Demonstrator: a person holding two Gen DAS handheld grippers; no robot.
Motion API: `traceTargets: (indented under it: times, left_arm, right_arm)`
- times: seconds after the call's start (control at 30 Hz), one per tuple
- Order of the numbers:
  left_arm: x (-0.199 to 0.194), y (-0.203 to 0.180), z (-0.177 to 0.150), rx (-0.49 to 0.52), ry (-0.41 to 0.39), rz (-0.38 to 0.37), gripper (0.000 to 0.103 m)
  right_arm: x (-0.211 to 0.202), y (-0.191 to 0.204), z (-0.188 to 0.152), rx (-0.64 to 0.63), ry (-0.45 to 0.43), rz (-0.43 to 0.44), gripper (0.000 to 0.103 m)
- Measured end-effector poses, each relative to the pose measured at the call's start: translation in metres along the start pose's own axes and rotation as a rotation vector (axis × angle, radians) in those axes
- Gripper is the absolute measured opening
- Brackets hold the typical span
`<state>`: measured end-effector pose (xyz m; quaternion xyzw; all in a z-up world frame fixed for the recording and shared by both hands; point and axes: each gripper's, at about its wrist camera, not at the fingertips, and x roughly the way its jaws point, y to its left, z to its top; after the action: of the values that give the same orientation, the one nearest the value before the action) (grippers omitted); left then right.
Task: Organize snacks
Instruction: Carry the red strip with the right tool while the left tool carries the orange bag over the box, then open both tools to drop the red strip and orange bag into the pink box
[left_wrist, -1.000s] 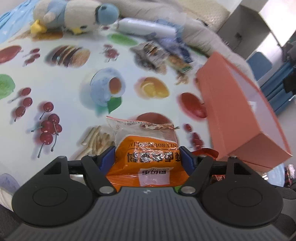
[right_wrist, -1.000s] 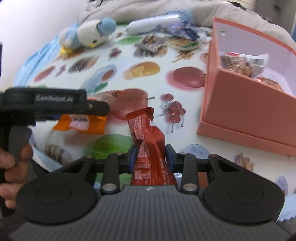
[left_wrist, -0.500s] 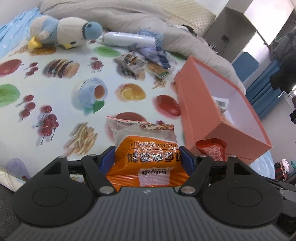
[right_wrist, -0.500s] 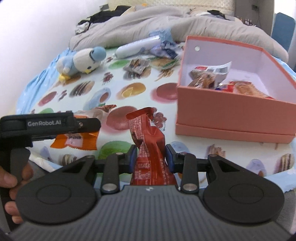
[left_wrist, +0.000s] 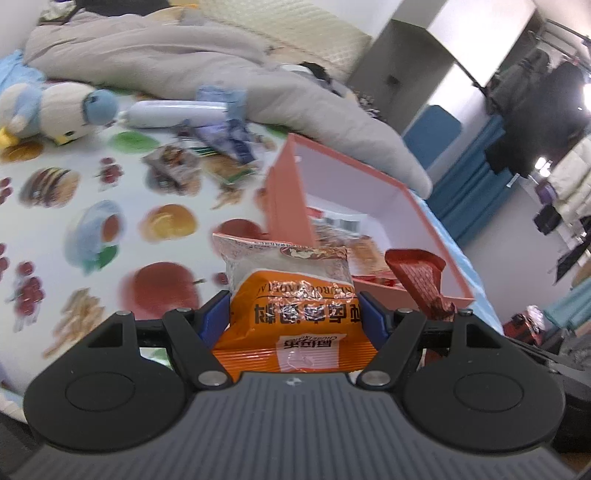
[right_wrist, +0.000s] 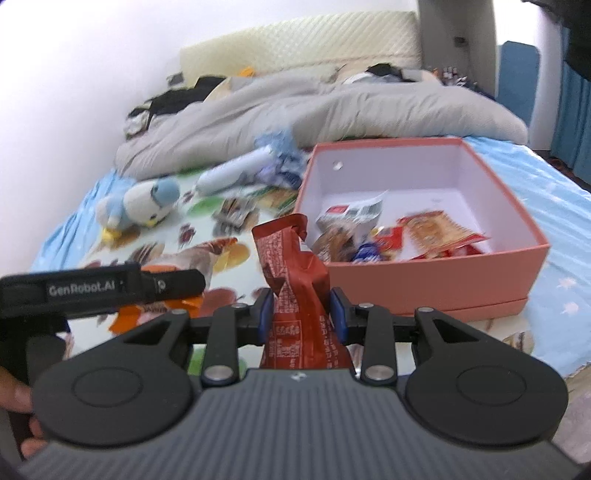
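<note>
While both packets are carried toward the pink box (right_wrist: 436, 273), the left gripper (left_wrist: 293, 317) is clamped on an orange snack bag (left_wrist: 295, 314) and the right gripper (right_wrist: 301, 314) on a red wrapper (right_wrist: 295, 280); release over the box is called for next.

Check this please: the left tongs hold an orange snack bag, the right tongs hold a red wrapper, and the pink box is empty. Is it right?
Not quite. The pink box is not empty: the right wrist view shows several snack packets lying inside it. The rest stands: the left tongs hold the orange snack bag, and the right tongs hold the red wrapper.
</note>
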<state>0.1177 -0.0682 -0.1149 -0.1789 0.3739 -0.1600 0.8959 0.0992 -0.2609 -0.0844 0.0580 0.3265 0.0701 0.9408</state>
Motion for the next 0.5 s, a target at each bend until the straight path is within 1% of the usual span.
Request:
traceTargets:
  times: [0.07,0.17,0.4,0.5]
  left_arm:
    - [0.004,-0.01,0.003,0.007,0.002,-0.022,0.077]
    - [0.013,-0.025,0.01,0.024,0.001,-0.043,0.077]
    - [0.048,-0.056,0.038,0.088,-0.007,-0.085,0.077]
    - [0.069,-0.066,0.052,0.105,-0.005,-0.095,0.077]
  right_arm:
    - [-0.006,-0.008,0.004,0.009,-0.044,-0.014,0.036]
    - [-0.008,-0.02,0.011,0.027,-0.08,-0.026,0.036]
    - [0.008,-0.049,0.032,0.057,-0.123,-0.033,0.036]
    - [0.021,-0.061,0.041,0.066,-0.132,-0.053,0.036]
